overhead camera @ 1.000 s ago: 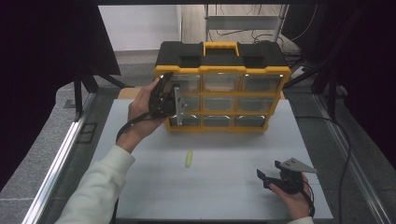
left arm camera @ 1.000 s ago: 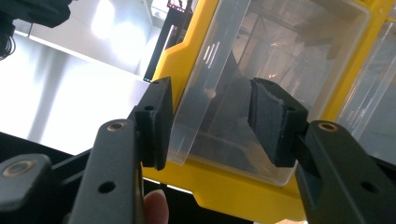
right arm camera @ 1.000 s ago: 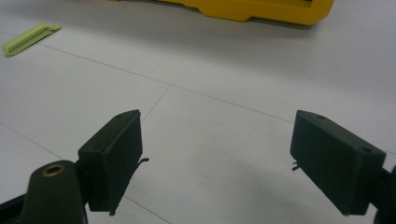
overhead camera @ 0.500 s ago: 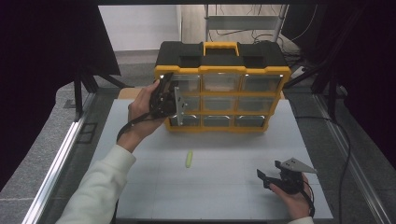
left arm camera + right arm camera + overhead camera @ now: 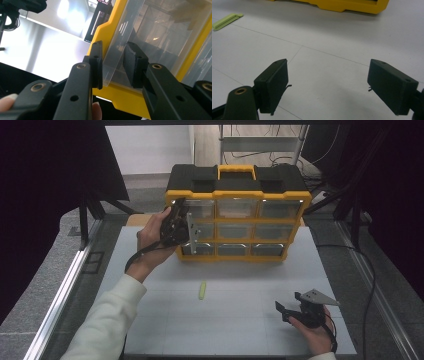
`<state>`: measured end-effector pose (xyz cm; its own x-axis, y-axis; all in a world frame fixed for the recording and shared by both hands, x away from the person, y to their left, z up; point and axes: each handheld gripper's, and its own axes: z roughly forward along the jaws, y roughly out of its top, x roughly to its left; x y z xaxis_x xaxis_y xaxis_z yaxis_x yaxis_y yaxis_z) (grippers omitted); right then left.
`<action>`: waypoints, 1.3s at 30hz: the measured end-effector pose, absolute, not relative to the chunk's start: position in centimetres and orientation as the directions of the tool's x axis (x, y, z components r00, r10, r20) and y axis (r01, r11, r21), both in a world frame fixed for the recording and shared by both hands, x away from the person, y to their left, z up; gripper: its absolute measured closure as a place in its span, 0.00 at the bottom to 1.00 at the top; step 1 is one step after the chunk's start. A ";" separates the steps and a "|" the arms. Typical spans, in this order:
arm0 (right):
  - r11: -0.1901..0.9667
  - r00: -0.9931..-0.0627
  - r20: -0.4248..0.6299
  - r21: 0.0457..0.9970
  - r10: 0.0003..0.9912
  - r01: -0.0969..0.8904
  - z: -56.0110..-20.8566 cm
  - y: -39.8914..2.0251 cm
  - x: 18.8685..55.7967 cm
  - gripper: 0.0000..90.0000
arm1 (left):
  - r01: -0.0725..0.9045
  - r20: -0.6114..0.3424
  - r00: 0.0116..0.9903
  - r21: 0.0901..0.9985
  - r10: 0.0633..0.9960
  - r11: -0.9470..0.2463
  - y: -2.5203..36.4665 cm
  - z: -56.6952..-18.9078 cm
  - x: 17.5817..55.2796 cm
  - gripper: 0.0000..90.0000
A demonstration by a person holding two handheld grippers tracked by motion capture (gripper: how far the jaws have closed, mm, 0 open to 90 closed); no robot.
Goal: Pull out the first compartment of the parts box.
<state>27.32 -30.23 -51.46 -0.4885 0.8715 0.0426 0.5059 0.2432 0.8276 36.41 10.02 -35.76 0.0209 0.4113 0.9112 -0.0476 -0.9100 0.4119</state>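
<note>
A yellow and black organiser (image 5: 235, 185) with clear drawers stands at the back of the white table (image 5: 150, 270). My left gripper (image 5: 180, 227) is at its left column, held level against the front. In the left gripper view the jaws (image 5: 113, 65) straddle the clear lip of a drawer (image 5: 162, 37). They have just been closing, and a gap still shows between the pads and the lip. My right gripper (image 5: 289, 302) rests low at the front right of the table. Its jaws (image 5: 329, 85) are wide open over bare table.
A small light-green piece (image 5: 202, 290) lies on the table in front of the organiser, also at the top left of the right gripper view (image 5: 225, 21). Metal rails run along both table sides. A cable trails at the right.
Neither hand has shifted. The left gripper's jaws look slightly narrower at the drawer front.
</note>
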 end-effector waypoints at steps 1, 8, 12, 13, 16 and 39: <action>0.242 -0.488 0.044 0.827 0.872 0.507 -51.5 -30.2 27.3 0.19 | -0.049 0.911 0.019 0.413 0.413 -0.909 10.0 -35.8 36.4 0.78; 0.243 -0.488 0.042 0.827 0.872 0.507 -51.5 -30.3 27.3 0.19 | -0.053 0.918 0.014 0.396 0.396 -0.917 10.1 -35.8 36.3 0.79; 0.243 -0.488 0.042 0.827 0.872 0.506 -51.5 -30.3 27.3 0.19 | -0.066 0.914 0.015 0.405 0.405 -0.912 10.1 -35.9 36.3 0.79; 0.243 -0.488 0.042 0.827 0.872 0.507 -51.5 -30.3 27.3 0.19 | -0.067 0.915 0.015 0.404 0.403 -0.913 10.2 -35.9 36.2 0.79; 0.244 -0.488 0.042 0.827 0.872 0.506 -51.5 -30.3 27.3 0.19 | -0.073 0.917 0.012 0.399 0.399 -0.914 10.1 -35.9 36.1 0.79; 0.246 -0.488 0.040 0.826 0.872 0.507 -51.5 -30.3 27.3 0.19 | -0.103 0.908 0.013 0.417 0.418 -0.903 10.5 -36.2 34.9 0.79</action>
<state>27.34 -30.27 -51.48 -0.4884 0.8717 0.0404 0.5066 0.2455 0.8265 34.87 10.52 -36.21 0.0131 0.4184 0.9082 -0.1026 -0.9029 0.4175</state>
